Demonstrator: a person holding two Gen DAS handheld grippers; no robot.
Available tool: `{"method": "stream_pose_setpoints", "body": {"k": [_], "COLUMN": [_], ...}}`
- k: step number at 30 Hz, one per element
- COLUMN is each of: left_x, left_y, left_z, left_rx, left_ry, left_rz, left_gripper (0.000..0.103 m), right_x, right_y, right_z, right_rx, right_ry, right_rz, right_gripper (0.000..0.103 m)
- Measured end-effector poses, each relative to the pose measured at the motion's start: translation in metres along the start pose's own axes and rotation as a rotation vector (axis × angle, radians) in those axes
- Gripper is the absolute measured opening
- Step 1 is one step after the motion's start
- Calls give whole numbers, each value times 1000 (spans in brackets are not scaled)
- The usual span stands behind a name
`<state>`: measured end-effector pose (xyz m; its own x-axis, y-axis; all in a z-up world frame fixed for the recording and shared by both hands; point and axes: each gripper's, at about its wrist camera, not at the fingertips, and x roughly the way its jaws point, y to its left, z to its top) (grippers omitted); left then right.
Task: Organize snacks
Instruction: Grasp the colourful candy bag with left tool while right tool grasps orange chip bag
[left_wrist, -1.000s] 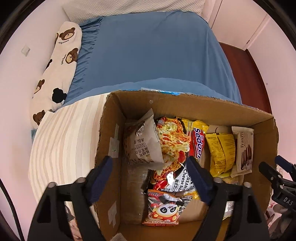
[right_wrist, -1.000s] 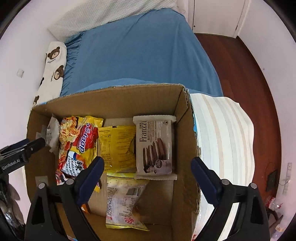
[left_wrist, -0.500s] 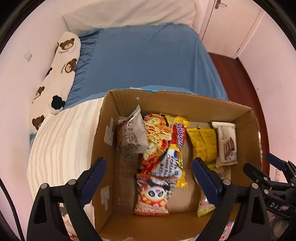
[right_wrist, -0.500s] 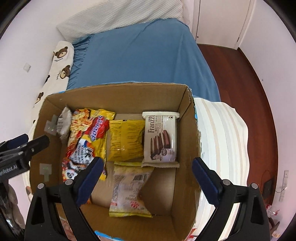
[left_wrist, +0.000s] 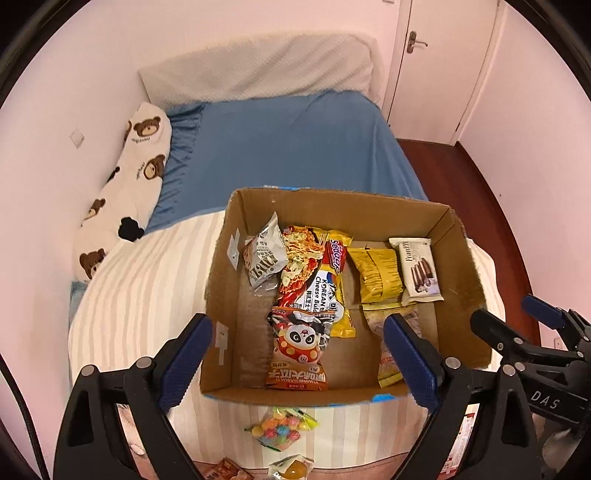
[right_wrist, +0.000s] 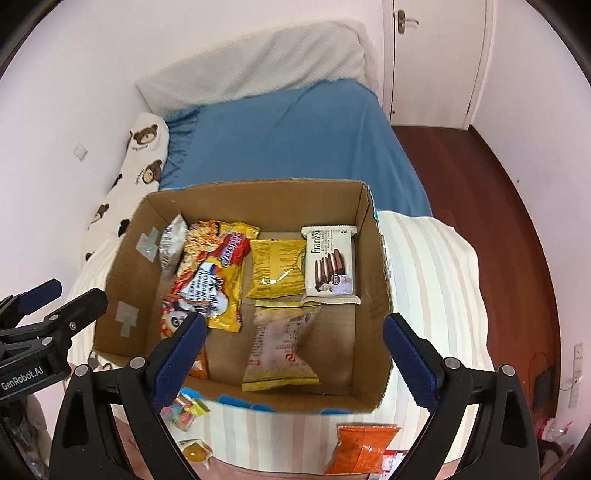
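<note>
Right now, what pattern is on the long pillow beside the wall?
White with brown teddy bear faces; the long pillow shows best in the left wrist view.

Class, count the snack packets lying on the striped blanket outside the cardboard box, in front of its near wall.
3 clearly: colourful candy bag, clear packet with a yellow sweet, orange packet. More may be hidden at the picture's bottom edge.

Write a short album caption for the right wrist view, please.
Open right tool above a cardboard box of snack packets on a striped blanket.
</note>
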<state>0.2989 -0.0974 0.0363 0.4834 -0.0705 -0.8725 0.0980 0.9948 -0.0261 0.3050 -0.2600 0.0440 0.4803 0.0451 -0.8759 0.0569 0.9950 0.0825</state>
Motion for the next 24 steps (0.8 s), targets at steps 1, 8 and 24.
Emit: {"method": "stream_pose_setpoints", "body": {"k": [1, 8, 24], "left_x": [-5, -40, 59], "left_y": [-1, 1, 67], "left_z": [-3, -27, -214], "left_rx": [1, -4, -115], "left_ry": [-7, -53, 247], "left_rz": [-2, -43, 130], "left_gripper": [95, 95, 95], "right_x": [-5, -40, 62], "right_y": [1, -13, -92], "right_z": [-3, -33, -177], "right_rx": [5, 76, 255], "right_ry": [-9, -42, 205], "right_rz": [7, 83, -15], "right_gripper": [98, 98, 98]}}
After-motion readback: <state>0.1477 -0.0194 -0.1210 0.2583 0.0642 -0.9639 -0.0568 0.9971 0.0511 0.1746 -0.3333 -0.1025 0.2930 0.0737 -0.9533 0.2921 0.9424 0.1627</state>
